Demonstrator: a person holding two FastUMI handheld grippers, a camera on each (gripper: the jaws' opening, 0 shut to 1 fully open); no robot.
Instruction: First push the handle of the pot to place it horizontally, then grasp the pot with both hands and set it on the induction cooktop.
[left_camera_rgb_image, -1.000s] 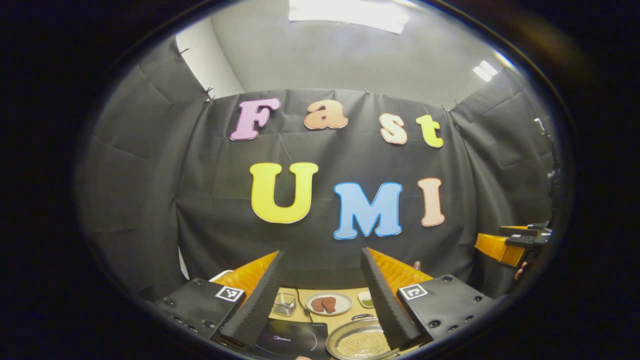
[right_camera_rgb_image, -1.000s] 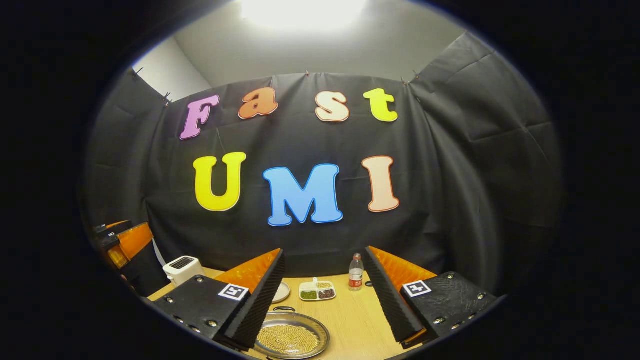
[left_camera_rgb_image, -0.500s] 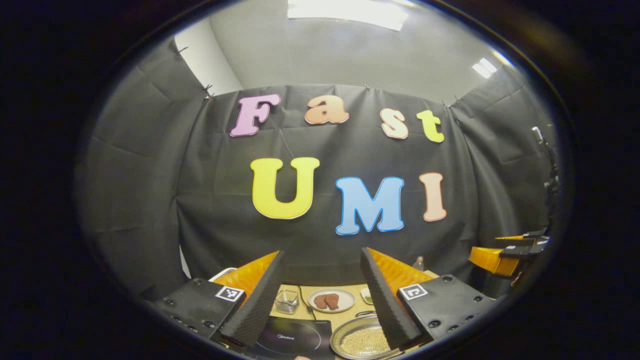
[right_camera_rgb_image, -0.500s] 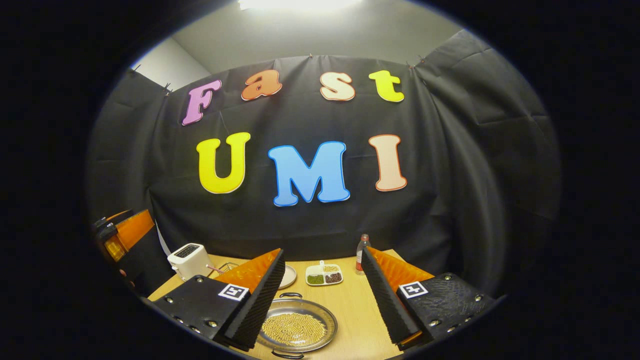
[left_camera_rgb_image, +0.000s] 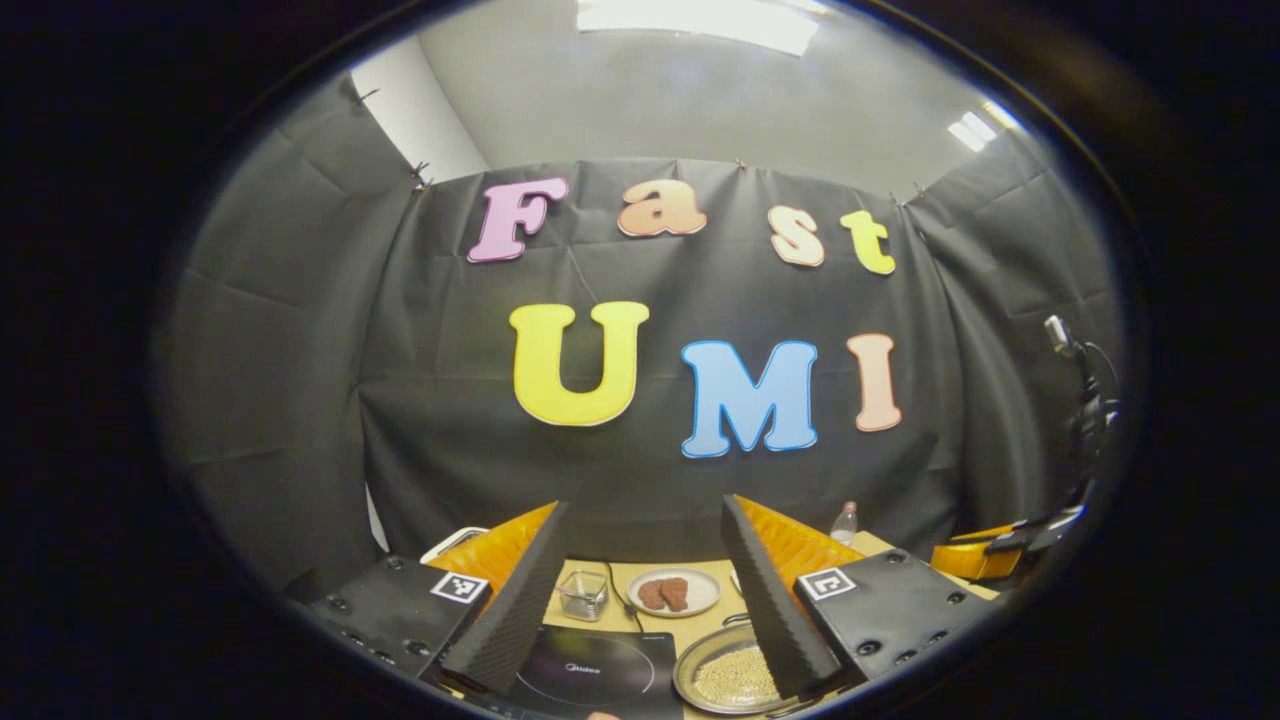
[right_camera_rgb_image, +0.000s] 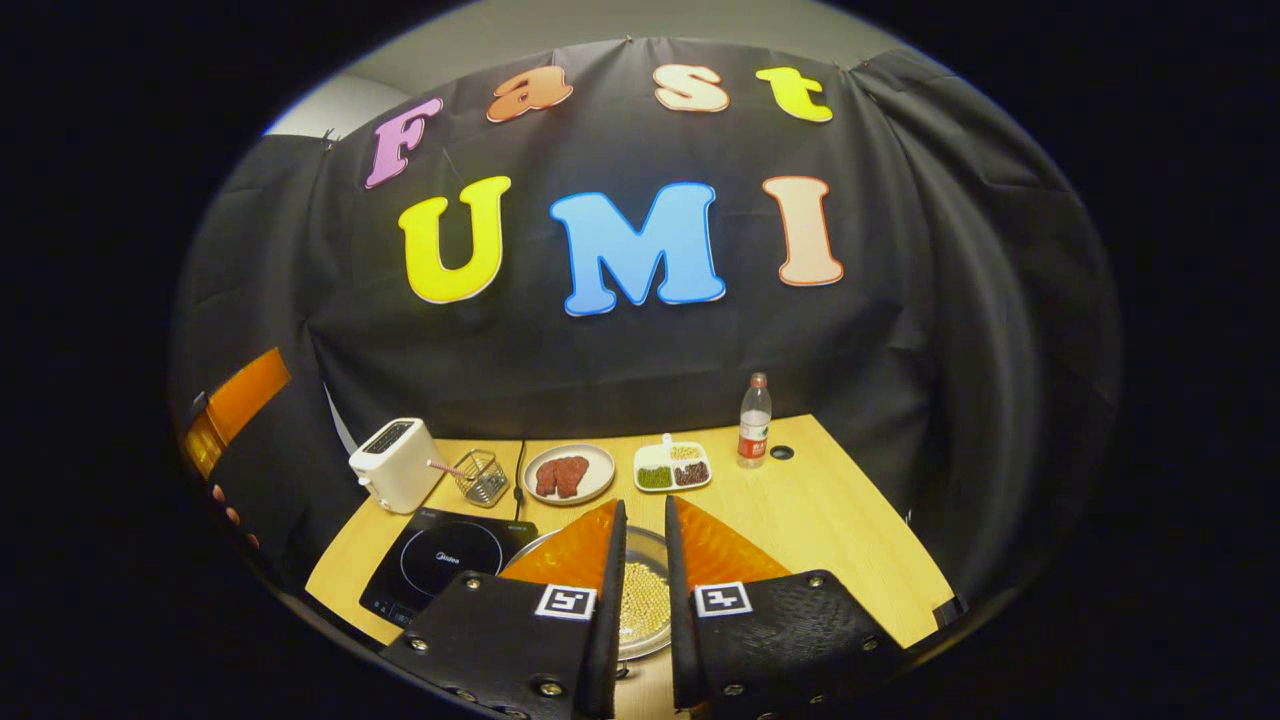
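The right tool (right_camera_rgb_image: 640, 560) hangs over the pot (right_camera_rgb_image: 640, 600), fingers nearly together with only a thin gap (nothing clamped). The left tool (left_camera_rgb_image: 640, 590) has its fingers wide apart. The pot sits on the tabletop (right_camera_rgb_image: 820, 510) just beside the induction cooktop (right_camera_rgb_image: 445, 555). Farther back are a plate (right_camera_rgb_image: 568, 472), toaster (right_camera_rgb_image: 393, 465) and bottle (right_camera_rgb_image: 754, 422).

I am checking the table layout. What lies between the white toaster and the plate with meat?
In the right gripper view, a small wire basket sits between the toaster and the meat plate, with a black cable running past it.
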